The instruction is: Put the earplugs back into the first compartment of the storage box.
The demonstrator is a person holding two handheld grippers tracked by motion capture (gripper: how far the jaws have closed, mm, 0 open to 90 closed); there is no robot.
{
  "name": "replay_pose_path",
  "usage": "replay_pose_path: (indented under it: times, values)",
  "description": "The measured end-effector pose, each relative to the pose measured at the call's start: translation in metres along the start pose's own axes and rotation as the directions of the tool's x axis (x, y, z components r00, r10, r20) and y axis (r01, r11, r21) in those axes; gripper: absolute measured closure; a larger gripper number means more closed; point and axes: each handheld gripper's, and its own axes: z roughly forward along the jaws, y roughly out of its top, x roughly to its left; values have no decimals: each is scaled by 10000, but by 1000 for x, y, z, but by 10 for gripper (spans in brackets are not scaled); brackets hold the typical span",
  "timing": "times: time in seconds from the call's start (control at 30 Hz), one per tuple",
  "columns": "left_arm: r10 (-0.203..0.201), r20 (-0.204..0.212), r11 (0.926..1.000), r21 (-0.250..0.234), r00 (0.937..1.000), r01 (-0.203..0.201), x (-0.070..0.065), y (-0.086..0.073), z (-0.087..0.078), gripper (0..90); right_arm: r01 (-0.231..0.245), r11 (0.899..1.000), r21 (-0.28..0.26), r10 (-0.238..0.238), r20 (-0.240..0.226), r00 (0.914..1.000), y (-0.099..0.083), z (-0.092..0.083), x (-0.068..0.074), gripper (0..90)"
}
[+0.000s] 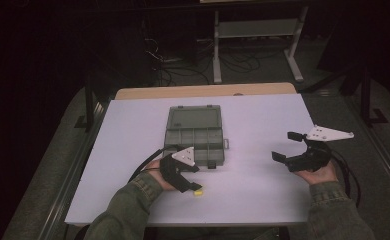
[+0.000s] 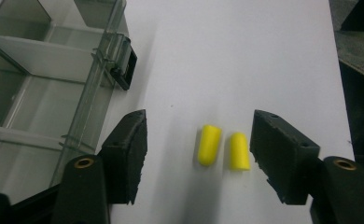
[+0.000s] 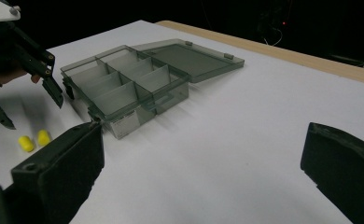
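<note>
Two small yellow foam plugs lie side by side on the white table top, just in front of an open grey compartment box. My left gripper points down over them, one jaw on each side with gaps to both plugs, so it is open. From above, the plugs show at the left gripper's tip. My right gripper rests at the table's right with its jaws wide open and nothing between them. Its own view shows the plugs, the left gripper and the box.
The box's lid lies flat behind it, and its compartments look empty. A latch on the box's front wall sits close to the left jaw. A wooden edge runs behind the white top; a metal frame stands beyond.
</note>
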Motion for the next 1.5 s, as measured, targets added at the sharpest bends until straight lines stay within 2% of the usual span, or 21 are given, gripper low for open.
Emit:
replay_pose_path:
  times: [0.3, 0.73, 0.93, 1.17, 1.5]
  values:
    - [175, 300, 9995, 258, 9994, -183, 2, -1, 8, 549, 35, 10000, 8, -35, -72, 10000, 0, 1, 0, 0]
    - [284, 634, 9974, 648, 9976, -325, 3, -2, 15, 699, 67, 10000, 14, -67, -74, 9999, 0, 1, 1, 0]
    - [55, 984, 9970, 758, 9951, -130, 5, -4, 18, 780, 69, 10000, 32, -69, -65, 10000, 0, 1, 1, 0]
    - [-114, 1113, 9970, 775, 9937, 28, 6, -4, 17, 801, 75, 10000, 42, -75, -54, 10000, -1, 1, 1, 0]
    - [-19, 1080, 9982, 603, 9942, -47, 6, 1, 6, 800, 66, 10000, 35, -66, -33, 10000, -1, 1, 1, 0]
